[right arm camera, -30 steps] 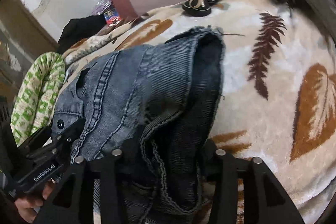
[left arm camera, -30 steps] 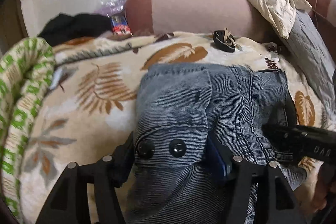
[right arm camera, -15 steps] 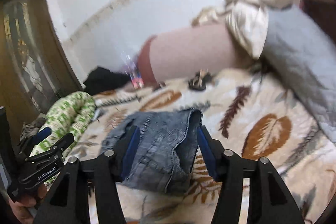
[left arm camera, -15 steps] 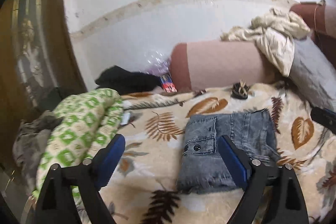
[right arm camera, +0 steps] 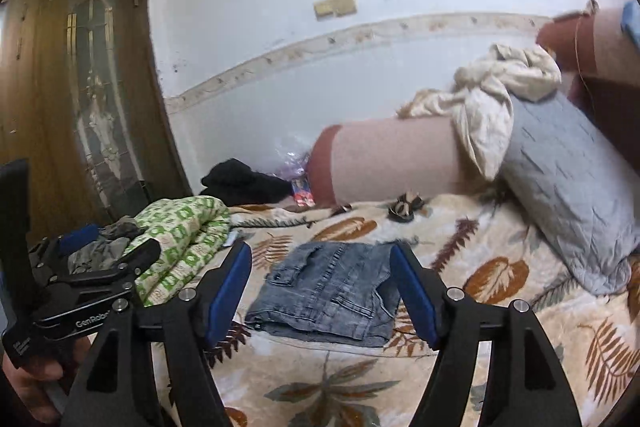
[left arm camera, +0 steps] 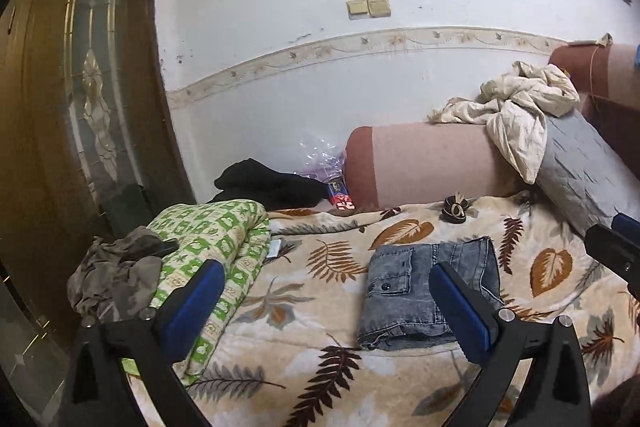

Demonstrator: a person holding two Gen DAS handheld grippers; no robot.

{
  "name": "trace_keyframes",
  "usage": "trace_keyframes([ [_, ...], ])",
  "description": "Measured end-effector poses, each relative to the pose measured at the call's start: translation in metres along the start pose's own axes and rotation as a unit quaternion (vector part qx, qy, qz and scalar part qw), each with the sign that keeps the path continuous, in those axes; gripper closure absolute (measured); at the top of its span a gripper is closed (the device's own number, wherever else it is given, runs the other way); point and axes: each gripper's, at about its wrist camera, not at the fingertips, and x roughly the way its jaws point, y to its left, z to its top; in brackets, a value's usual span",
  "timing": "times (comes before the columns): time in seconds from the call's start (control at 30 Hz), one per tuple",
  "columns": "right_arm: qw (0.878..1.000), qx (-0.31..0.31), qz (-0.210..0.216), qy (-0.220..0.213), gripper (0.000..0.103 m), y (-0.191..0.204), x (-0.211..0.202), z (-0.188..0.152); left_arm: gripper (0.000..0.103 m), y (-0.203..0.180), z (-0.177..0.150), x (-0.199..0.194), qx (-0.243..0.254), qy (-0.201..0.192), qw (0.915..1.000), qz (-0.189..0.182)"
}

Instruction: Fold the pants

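home, bedroom | leaf-print blanket (left arm camera: 320,311) | bolster (left arm camera: 424,163) | wooden door (left arm camera: 80,99)

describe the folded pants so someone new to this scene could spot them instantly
Start at the leaf-print blanket covering the bed, below the pink bolster by the wall. The folded pants lie flat near the blanket's middle, right of the green patterned quilt roll. They are the only blue denim there, a compact rectangle with a two-button pocket flap.

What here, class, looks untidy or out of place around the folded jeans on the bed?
The jeans themselves lie folded flat on the leaf-print blanket. What stands out is a crumpled cream cloth slumped over the bolster, and a grey-brown garment bunched loosely beside the rolled green quilt.
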Motion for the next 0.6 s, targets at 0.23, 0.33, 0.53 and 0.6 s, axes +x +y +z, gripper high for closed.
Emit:
trace_keyframes([
  [0.23,1.000,-0.012,0.008,0.008,0.029,0.017,0.000,-0.007,0.000,0.011,0.000,-0.012,-0.008,-0.007,0.9999,0.003],
  [0.33,1.000,-0.020,0.013,0.015,0.029,0.026,0.002,-0.011,0.000,0.017,-0.002,-0.013,-0.014,-0.005,0.9999,0.004],
  [0.53,0.999,-0.031,0.017,0.019,0.029,0.039,0.005,-0.019,0.000,0.025,-0.006,-0.010,-0.021,-0.001,0.9996,0.018],
  [0.6,0.999,-0.037,0.016,0.023,0.029,0.043,0.007,-0.022,0.000,0.027,-0.008,-0.008,-0.024,0.003,0.9995,0.017],
])
